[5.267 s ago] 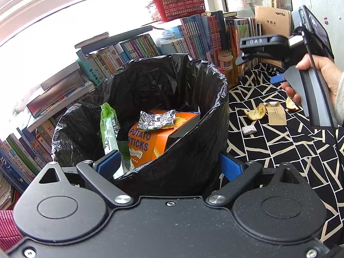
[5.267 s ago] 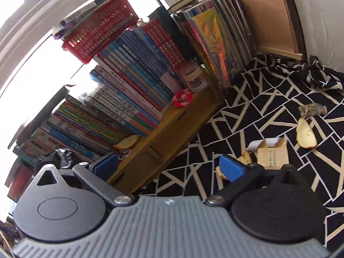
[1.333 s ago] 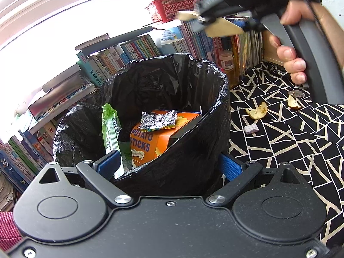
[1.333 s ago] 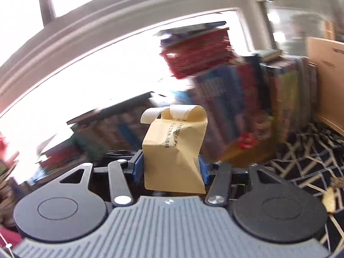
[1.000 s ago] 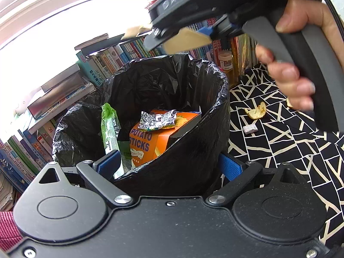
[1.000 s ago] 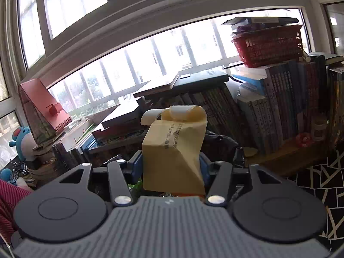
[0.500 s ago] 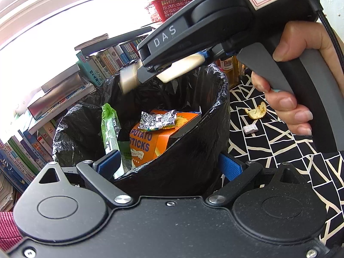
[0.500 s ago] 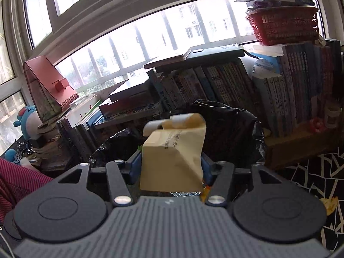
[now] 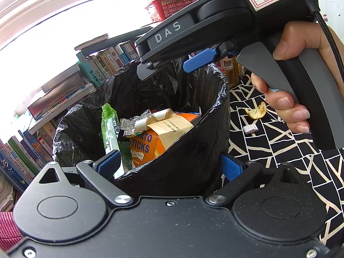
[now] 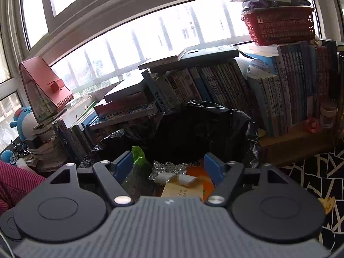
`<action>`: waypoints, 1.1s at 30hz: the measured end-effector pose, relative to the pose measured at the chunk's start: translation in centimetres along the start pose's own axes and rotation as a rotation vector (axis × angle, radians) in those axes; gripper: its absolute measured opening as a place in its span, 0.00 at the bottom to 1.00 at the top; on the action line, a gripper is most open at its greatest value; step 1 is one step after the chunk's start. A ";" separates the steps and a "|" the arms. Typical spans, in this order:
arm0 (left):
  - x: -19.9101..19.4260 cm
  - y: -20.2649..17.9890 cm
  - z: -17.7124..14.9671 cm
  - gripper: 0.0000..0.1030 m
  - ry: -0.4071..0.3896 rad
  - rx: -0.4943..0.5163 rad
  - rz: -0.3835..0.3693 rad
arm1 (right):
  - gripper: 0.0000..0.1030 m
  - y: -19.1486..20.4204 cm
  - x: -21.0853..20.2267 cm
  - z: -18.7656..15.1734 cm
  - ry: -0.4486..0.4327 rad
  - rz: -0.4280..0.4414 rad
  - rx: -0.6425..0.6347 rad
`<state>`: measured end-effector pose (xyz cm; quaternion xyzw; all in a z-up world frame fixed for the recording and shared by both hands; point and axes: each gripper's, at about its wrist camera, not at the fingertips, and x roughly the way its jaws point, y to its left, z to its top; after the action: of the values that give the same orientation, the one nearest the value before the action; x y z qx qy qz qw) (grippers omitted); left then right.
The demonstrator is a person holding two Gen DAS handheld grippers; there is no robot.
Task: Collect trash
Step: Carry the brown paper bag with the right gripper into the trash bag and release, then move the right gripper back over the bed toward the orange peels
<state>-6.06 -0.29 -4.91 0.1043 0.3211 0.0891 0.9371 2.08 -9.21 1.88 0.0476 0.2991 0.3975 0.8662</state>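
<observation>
A bin lined with a black bag [image 9: 182,163] [image 10: 206,129] stands right in front of both grippers. Inside lie a brown paper envelope [image 9: 169,129] [image 10: 182,190], an orange snack box [image 9: 142,144], crumpled foil [image 9: 129,124] and a green wrapper [image 9: 109,124]. My right gripper [image 9: 165,71] [image 10: 169,165], held by a hand [image 9: 294,64], hovers over the bin; its jaws are opening with nothing between them. My left gripper [image 9: 168,164] is open, its fingers flanking the bin's near wall; I cannot tell whether the pads touch it.
On the black-and-white patterned cloth [image 9: 279,150] to the right of the bin lie an orange peel [image 9: 257,112] and a small white scrap [image 9: 250,128]. Rows of books [image 10: 215,86] and a red basket [image 10: 279,28] stand behind the bin under the window.
The right gripper carried the envelope over the bin, its jaws spread and the envelope dropped onto the snack box inside. The left gripper has not moved.
</observation>
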 end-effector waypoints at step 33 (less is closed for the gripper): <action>0.0 0.0 0.0 0.93 0.000 0.000 0.000 | 0.85 -12.6 -0.6 -1.5 -0.068 -0.436 0.355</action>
<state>-6.06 -0.31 -4.92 0.1042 0.3209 0.0893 0.9371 9.25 -18.48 -3.08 0.1466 0.3379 0.1413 0.9189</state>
